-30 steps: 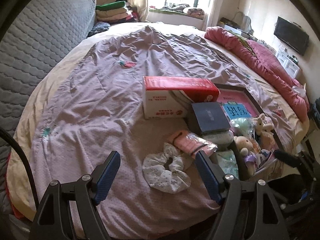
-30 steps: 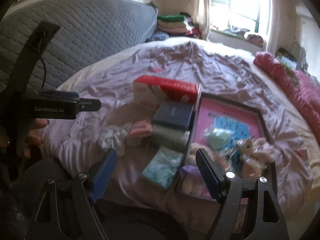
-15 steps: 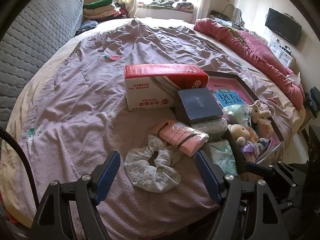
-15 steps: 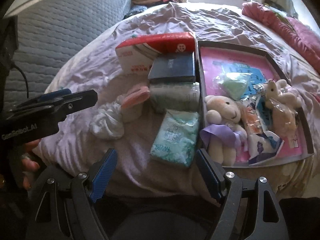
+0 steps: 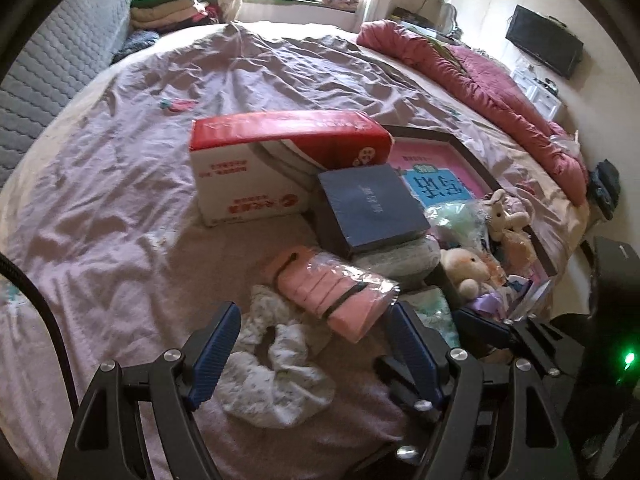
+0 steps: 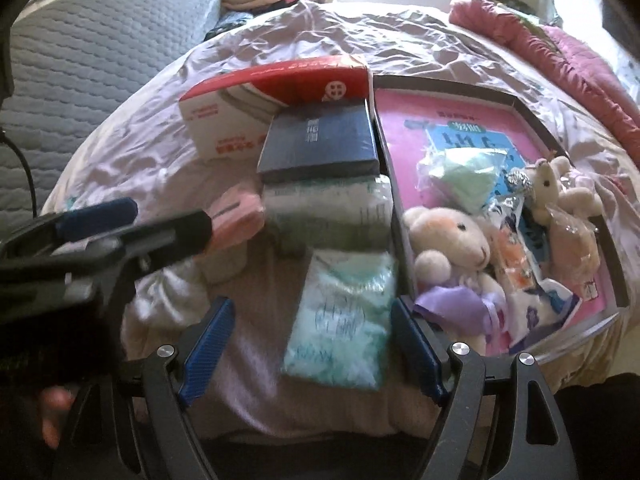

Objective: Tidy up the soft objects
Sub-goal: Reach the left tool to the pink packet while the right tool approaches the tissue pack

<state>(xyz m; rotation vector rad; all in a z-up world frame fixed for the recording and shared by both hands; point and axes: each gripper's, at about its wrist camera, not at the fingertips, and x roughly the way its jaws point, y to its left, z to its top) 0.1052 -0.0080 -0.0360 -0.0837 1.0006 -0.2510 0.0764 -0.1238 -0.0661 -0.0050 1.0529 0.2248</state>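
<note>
Scrunchie (image 5: pixel 276 364): white, floral-printed; it lies crumpled on the lilac bedsheet (image 5: pixel 120 200), between the two blue pads of the left gripper (image 5: pixel 314 354) and slightly beyond them, untouched.
Left gripper: jaws spread wide, nothing pinched; it angles down over the scrunchie. In the right wrist view it reaches in from the left edge (image 6: pixel 132 220), its tips in front of the pink pack.
Pink pack (image 5: pixel 336 292): a soft pink bundle in clear wrap with dark bands; it lies just beyond the scrunchie, its near end just by the left gripper's right-hand pad.
Red-and-white carton (image 5: pixel 280 164): stands further back on the sheet, well beyond the left gripper.
Dark blue box (image 6: pixel 320 144): rests tilted on a grey-green wrapped pack (image 6: pixel 328 208), in front of the carton.
Teal pack (image 6: pixel 344 320): a soft pale-green packet in plastic; it lies flat between the pads of the right gripper (image 6: pixel 312 346) and a little ahead of them, with no pad touching it.
Right gripper: jaws spread wide and empty, pointing down at the teal pack.
Tray (image 6: pixel 400 220): dark-rimmed with a pink floor, just right of the teal pack.
Plush bear (image 6: pixel 448 248): cream, in a purple dress; it lies in the tray's near left corner, close to the right gripper's right-hand pad.
Small plush (image 6: pixel 556 184): further right in the tray, among wrapped soft items.
</note>
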